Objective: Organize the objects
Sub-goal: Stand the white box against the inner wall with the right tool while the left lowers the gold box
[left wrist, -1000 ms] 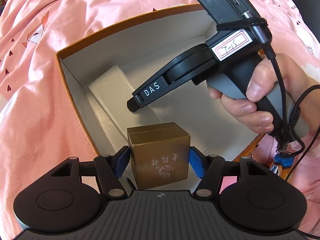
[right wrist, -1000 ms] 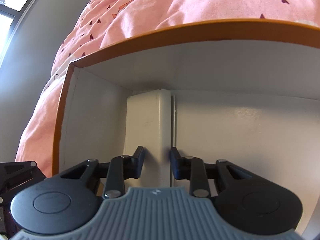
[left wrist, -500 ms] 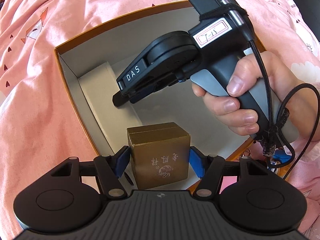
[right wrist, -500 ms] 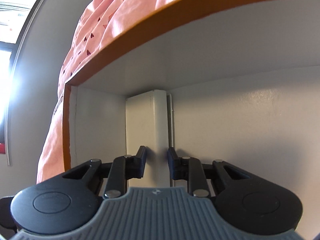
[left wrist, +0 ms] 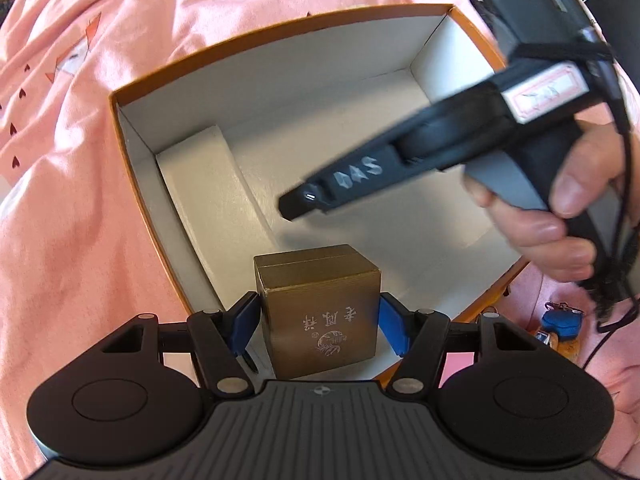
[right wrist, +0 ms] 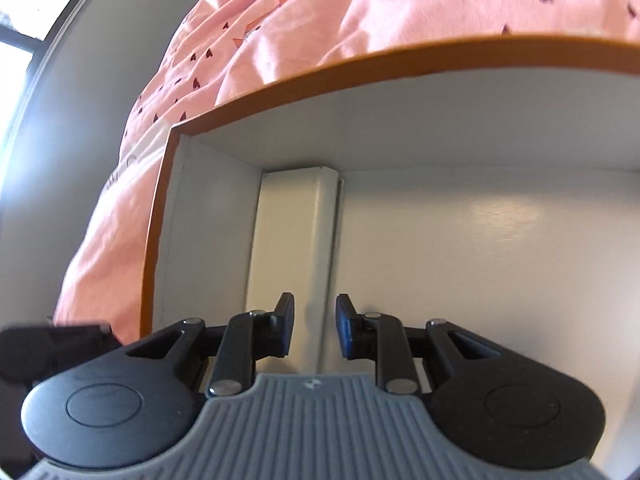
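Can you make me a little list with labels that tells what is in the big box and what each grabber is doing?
big box: orange box, white inside, on the pink blanket
inside it: white cardboard insert lying along the left wall
left gripper: shut on the small gold box, over the near edge of the big box
right gripper: jaws opening, holding nothing, above the white insert
beside the box: keys with a blue fob

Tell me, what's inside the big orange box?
Inside the orange box a long white block lies by one wall. The little gold box hangs at its near edge and covers the floor under it, so that part is hidden.
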{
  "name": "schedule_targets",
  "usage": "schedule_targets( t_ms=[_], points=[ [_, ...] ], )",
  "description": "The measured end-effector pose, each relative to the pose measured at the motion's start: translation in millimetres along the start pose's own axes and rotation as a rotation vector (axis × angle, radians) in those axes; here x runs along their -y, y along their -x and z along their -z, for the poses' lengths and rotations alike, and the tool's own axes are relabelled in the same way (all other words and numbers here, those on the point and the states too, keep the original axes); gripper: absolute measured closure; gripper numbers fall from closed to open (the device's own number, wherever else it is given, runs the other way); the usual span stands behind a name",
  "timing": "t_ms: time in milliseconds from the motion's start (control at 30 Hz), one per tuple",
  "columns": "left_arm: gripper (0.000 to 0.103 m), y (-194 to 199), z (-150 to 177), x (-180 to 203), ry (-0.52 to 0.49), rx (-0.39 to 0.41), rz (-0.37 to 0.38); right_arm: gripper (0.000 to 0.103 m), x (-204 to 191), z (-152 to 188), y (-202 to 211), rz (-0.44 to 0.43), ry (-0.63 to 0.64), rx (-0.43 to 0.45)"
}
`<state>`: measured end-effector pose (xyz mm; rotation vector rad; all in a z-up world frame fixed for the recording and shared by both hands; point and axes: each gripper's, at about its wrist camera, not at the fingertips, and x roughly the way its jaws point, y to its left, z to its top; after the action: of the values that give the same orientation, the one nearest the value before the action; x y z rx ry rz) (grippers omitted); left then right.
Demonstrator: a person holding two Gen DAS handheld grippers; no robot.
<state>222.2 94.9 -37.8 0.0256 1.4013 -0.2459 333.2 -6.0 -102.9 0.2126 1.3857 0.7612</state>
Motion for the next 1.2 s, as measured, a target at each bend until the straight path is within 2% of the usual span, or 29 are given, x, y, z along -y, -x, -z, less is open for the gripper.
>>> schedule_targets(
  t_ms=[67,167,333,467,567,767,900,1033,1200],
  points=[
    [0.030,-1,2,5,-0.009,0.021,0.001,0.069,1,6,12,0.022,0.023,-0.006],
    [0.029,-8,6,10,-0.025,0.031,-0.004,0.069,9,16,26,0.043,0.033,-0.023],
    [0.029,-15,17,10,-0.041,0.050,-0.033,0.069,17,32,34,-0.026,0.009,-0.056],
    [0.029,-11,24,11,-0.021,0.060,-0.045,0.069,14,32,26,-0.047,-0.027,-0.053],
    [0.029,-8,25,9,0.001,0.047,-0.044,0.069,15,27,17,-0.098,-0.083,-0.074],
    [0.028,-10,20,3,0.012,0.006,-0.033,0.069,11,27,14,-0.147,-0.109,-0.097],
    [0.028,-9,19,0,0.017,-0.017,-0.010,0.068,7,29,4,-0.123,-0.107,-0.120],
    [0.031,-9,19,-3,0.025,-0.024,-0.005,0.070,7,36,-10,-0.172,-0.128,-0.184],
    [0.034,-1,19,-7,0.024,-0.003,-0.003,0.070,6,39,-7,-0.160,-0.116,-0.183]
  ],
)
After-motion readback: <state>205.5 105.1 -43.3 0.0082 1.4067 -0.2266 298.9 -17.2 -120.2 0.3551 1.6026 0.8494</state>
